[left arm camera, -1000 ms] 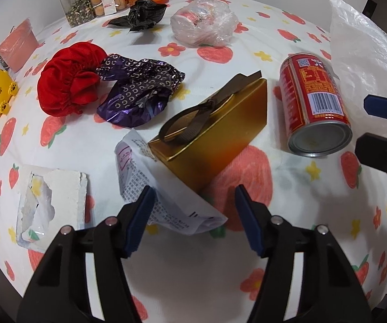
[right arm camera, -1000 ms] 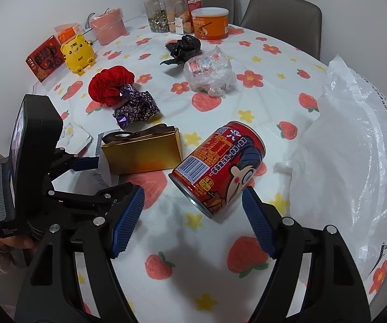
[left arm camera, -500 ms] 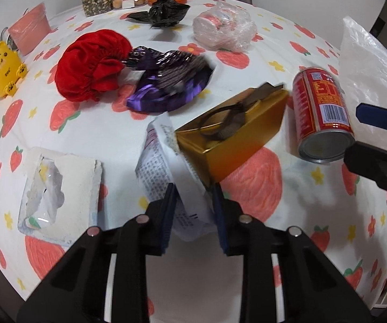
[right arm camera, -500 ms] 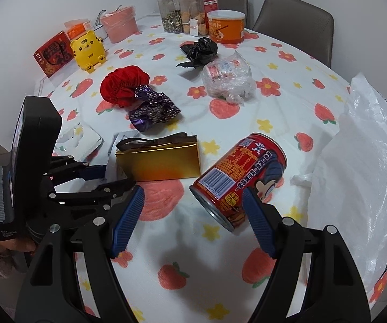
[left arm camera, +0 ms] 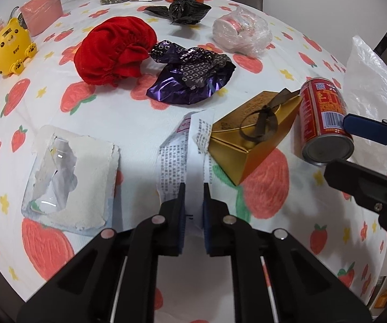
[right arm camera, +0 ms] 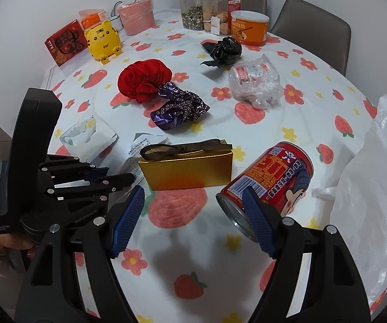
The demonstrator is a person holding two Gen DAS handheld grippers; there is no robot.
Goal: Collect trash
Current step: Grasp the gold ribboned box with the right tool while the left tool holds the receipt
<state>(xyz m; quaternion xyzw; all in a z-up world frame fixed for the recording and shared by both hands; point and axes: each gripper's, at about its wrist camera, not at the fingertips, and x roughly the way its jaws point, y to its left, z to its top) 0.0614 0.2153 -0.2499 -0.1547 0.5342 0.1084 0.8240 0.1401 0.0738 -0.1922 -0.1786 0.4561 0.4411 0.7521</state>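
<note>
My left gripper (left arm camera: 193, 188) is shut on the near end of a white printed wrapper (left arm camera: 182, 158), which lies on the strawberry tablecloth against a gold gift box (left arm camera: 252, 137) with a brown ribbon. In the right wrist view the same wrapper (right arm camera: 139, 148) shows behind that gold box (right arm camera: 188, 169), with the left gripper (right arm camera: 128, 179) at its edge. My right gripper (right arm camera: 193, 207) stands open just above the cloth, its right pad close to the rim of a red drink can (right arm camera: 268, 180) lying on its side. The can (left arm camera: 322, 121) lies right of the gold box.
A torn white tissue pack (left arm camera: 69, 175), purple foil wrapper (left arm camera: 190, 80), red cloth pouch (left arm camera: 112, 51), black bag (left arm camera: 185, 8) and clear bag of cups (left arm camera: 241, 32) lie on the table. A white plastic bag (right arm camera: 376, 188) stands at the right. Jars, a yellow tiger toy (right arm camera: 103, 40) and chairs are at the back.
The left gripper's jaws have closed from wide apart onto the white wrapper. Both views have shifted a little; the can now sits nearer the right gripper's right pad.
</note>
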